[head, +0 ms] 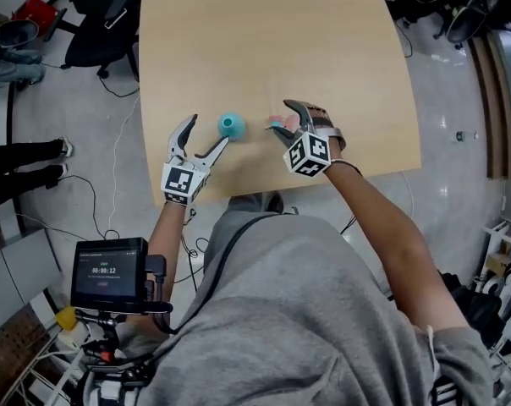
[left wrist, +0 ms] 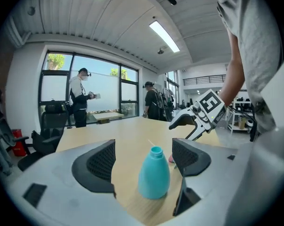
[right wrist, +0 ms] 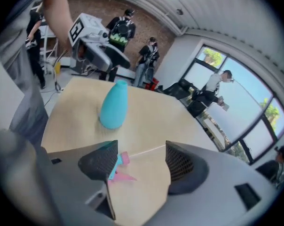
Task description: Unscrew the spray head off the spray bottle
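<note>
A teal spray bottle (head: 231, 125) stands upright on the wooden table (head: 264, 41) with its neck bare and open (left wrist: 154, 175). The pink and teal spray head (head: 277, 123) lies on the table to its right, its thin white tube stretched out (right wrist: 118, 166). My left gripper (head: 206, 134) is open; the bottle stands just ahead of its jaws, and the pads do not touch it (left wrist: 143, 147). My right gripper (head: 281, 118) is open above the spray head, which lies by its left jaw, not gripped (right wrist: 141, 157). The bottle (right wrist: 114, 105) shows beyond it.
The table's near edge runs just below both grippers. A black office chair (head: 103, 24) stands off the far left corner. Several people stand by the windows (left wrist: 81, 98) in the background. A small screen on a mount (head: 107, 273) sits at the lower left.
</note>
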A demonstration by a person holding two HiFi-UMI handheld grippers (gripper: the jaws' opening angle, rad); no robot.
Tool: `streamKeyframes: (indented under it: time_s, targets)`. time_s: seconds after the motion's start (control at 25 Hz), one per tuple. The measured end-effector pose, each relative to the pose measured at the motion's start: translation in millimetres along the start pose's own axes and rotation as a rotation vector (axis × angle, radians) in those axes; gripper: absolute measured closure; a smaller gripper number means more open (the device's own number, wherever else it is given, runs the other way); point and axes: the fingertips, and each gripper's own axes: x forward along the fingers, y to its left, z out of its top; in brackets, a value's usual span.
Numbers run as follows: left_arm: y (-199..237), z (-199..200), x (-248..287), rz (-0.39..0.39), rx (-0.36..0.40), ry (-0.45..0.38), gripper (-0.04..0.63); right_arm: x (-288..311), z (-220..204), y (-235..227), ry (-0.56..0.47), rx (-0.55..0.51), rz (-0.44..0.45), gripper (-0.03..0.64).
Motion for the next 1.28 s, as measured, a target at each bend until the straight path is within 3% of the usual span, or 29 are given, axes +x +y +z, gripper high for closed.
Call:
streamKeyframes:
  time_s: [0.2, 0.24, 0.32, 0.4, 0.52, 0.68, 0.84, 0.96, 1.12, 1.28]
  targets:
    - [-0.6, 71.1, -53.4, 0.110, 0.008, -0.122, 0.224, -88.1, 43.4, -37.2, -0.172, 0.196, -0.156, 0.310]
    - [-2.0, 84.6, -60.7, 0.120, 0.016, -0.150, 0.224, -103.5, 50.9, -42.1, -0.204, 0.226, -0.181, 0.349]
    - [-8.8, 110.4, -73.5, 0.133, 0.035, -0.202, 0.253, -134.0, 62.8, -49.2, -0.267, 0.288, -0.220, 0.533]
    - [-23.6, 136.1, -86.7, 0.138, 0.063, -0.238, 0.366, -165.9, 71.9, -51.9, -0.325, 0.350, -0.237, 0.602]
    - [-53.0, 174.0, -105.5, 0.143, 0.090, -0.268, 0.588, -221.3, 88.6, -56.9, -0.418, 0.443, -0.244, 0.612]
    - [-69.4, 213.5, -100.3, 0.133, 0.083, -0.287, 0.592, -265.6, 105.8, -75.3, -0.533, 0.551, -0.227, 0.612]
    - [-33.9, 229.0, -14.9, -0.034, 0.014, -0.347, 0.592, -246.0, 93.0, -128.4, -0.493, 0.659, -0.271, 0.612]
    - [-7.3, 245.6, 13.6, -0.091, -0.005, -0.369, 0.592, -237.3, 105.4, -159.1, -0.512, 0.663, -0.288, 0.612]
    - [-23.2, 266.0, 0.3, -0.105, -0.042, -0.376, 0.592, -267.1, 116.4, -159.0, -0.518, 0.634, -0.274, 0.612]
    - [-29.2, 279.9, -6.5, -0.108, -0.020, -0.404, 0.592, -282.9, 121.6, -159.5, -0.537, 0.605, -0.293, 0.612]
